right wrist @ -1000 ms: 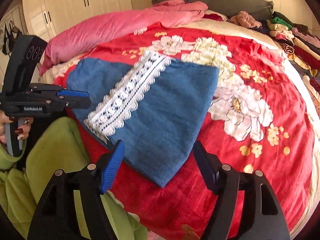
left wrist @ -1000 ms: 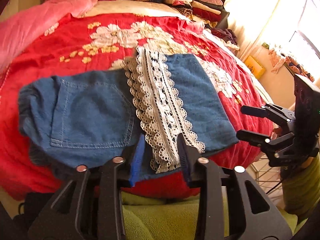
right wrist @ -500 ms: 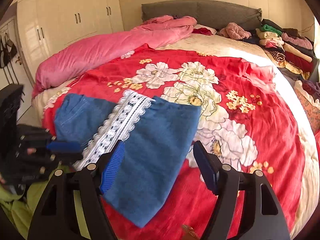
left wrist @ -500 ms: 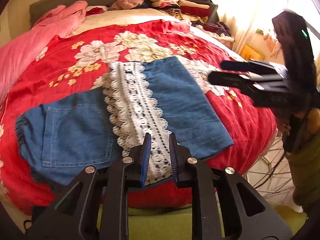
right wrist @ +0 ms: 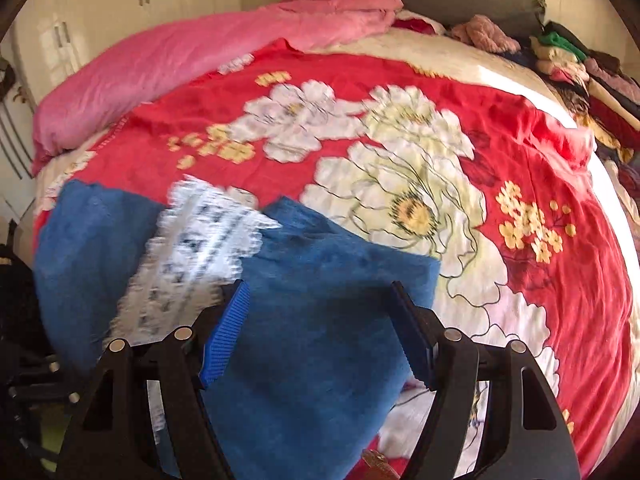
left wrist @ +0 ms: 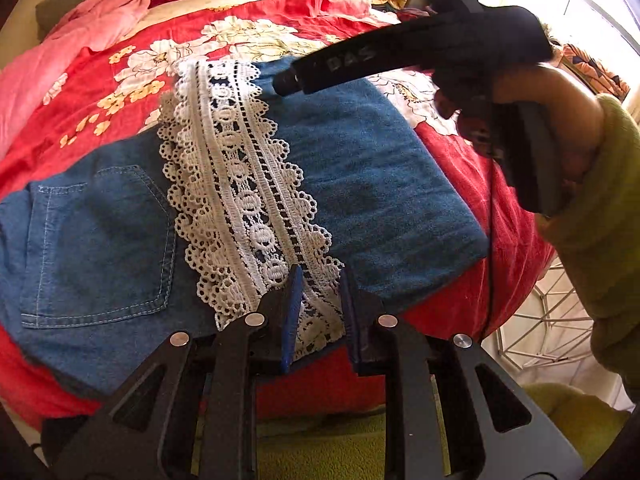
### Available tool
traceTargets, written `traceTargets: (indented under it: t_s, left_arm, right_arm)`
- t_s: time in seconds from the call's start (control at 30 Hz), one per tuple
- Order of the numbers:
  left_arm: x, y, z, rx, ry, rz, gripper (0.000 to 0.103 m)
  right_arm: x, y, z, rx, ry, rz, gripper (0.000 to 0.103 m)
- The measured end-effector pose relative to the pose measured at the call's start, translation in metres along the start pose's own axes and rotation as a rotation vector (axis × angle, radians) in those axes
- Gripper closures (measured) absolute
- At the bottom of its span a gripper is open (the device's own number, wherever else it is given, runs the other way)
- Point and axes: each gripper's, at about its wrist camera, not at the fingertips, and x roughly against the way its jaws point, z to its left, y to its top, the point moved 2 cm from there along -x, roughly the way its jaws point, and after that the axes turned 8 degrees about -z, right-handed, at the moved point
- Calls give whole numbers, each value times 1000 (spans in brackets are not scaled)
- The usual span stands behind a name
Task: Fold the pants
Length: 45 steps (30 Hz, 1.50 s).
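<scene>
Pants [left wrist: 360, 184], back pocket [left wrist: 100, 240] left view only

A bed [right wrist: 560, 240] under a red floral cover; cream wardrobes [right wrist: 120, 12] left of it, perhaps a sunlit window [left wrist: 600, 12] right.

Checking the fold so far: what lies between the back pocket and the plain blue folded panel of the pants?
In the left wrist view, a white lace band runs between the back pocket and the plain blue panel.

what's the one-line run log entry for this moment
left hand-held gripper: narrowly open at lace trim | right hand-held gripper: open above denim pants | fold: partial
</scene>
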Motion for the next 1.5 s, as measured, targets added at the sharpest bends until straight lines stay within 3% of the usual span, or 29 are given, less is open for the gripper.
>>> traceTargets:
  t_s: [0.17,0.3,0.43,0.5,0.63,0.7,1.0,1.2,1.5]
  left_arm:
    - [0,0,3,15,-16,-5,90]
    - [7,0,4,27,-27,-21,90]
    - [17,2,5,30,-17,-45,74]
    - [21,3,6,33,-13,-54,73]
    - [29,6,11,37,11,-67,60]
    - [33,7,14,45,18,-76,55]
    - [54,15,24,66,56,-127,29]
    - [71,17,27,51,106,-166,17]
    - [89,16,34,57,138,-200,11]
  right_arm:
    - [-15,-2,-12,-30,-25,7,33]
    - [0,2,-12,-40,-20,-29,33]
    - [27,5,-10,-52,-4,-90,33]
    - [41,6,-9,-59,1,-119,33]
    - [60,9,-7,-67,12,-153,33]
    - [70,10,-5,-68,9,-177,12]
    - [100,17,7,-44,3,-230,10]
    - [115,25,20,-18,9,-262,7]
    - [126,36,54,49,45,-277,7]
